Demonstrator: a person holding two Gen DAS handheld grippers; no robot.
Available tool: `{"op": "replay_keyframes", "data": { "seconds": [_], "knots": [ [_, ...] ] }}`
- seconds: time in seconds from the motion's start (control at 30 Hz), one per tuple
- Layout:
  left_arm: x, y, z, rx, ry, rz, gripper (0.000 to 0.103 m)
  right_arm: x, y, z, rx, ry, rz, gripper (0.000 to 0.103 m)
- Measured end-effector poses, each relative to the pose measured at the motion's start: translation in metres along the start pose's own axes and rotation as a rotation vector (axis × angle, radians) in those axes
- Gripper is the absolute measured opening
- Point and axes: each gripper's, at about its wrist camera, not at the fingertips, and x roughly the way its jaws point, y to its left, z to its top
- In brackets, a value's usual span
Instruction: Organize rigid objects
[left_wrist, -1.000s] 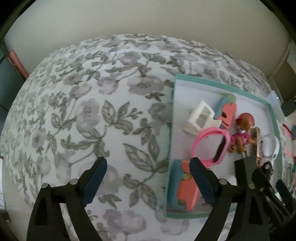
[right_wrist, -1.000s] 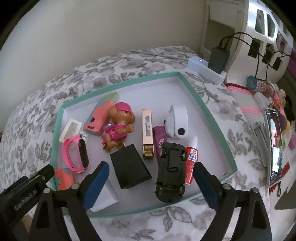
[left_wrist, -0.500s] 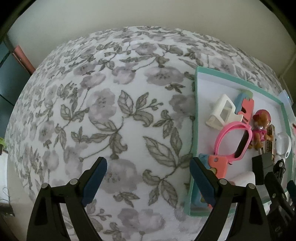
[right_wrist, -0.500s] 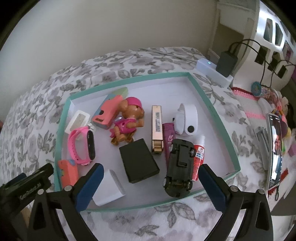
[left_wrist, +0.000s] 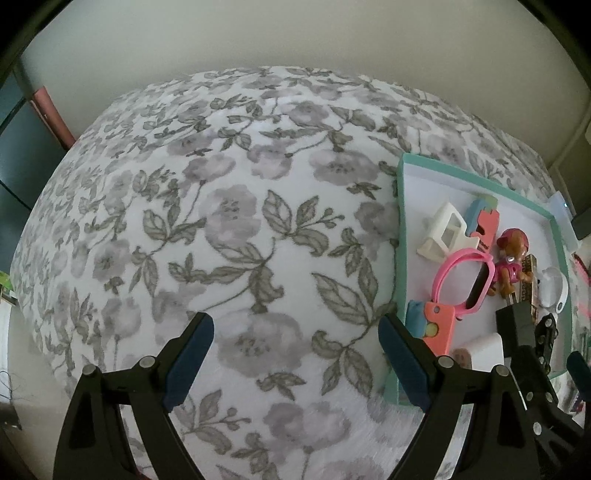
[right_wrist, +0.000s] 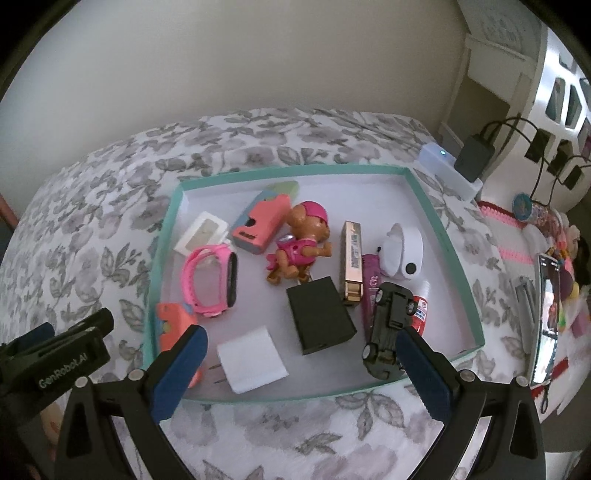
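Over flowered bedspread (left_wrist: 236, 236): left gripper (left_wrist: 295, 354) spread wide, empty, now shifted sideways off tray (left_wrist: 402, 236), which has slid toward right edge of view. Right gripper (right_wrist: 301, 360) also spread, empty, drawn back above tray's near rim (right_wrist: 295, 398). Toy car (right_wrist: 388, 328), black box (right_wrist: 319, 319), pink watch (right_wrist: 210, 280) and doll (right_wrist: 303, 243) all inside tray. Both pulling away suggests sorting near complete.

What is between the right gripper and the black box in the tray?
Nothing visible. The right gripper hangs open above the tray's near side, and the black box lies uncovered ahead of it. The white charger and black toy car only flank it.
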Motion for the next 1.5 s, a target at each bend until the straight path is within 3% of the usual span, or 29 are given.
{"op": "replay_keyframes", "data": {
  "seconds": [0.37, 0.8, 1.5],
  "knots": [
    [-0.016, 0.012, -0.011, 0.034, -0.03, 0.025, 0.091, -0.021, 0.015, -0.008, -0.031, -0.027, 0.012, 0.103],
    [-0.039, 0.029, -0.02, -0.01, -0.088, 0.004, 0.091, -0.032, 0.016, -0.016, -0.028, -0.036, 0.007, 0.103],
    [-0.05, 0.027, -0.021, 0.007, -0.116, 0.02, 0.091, -0.045, 0.011, -0.017, -0.003, -0.077, -0.003, 0.103]
  ]
}}
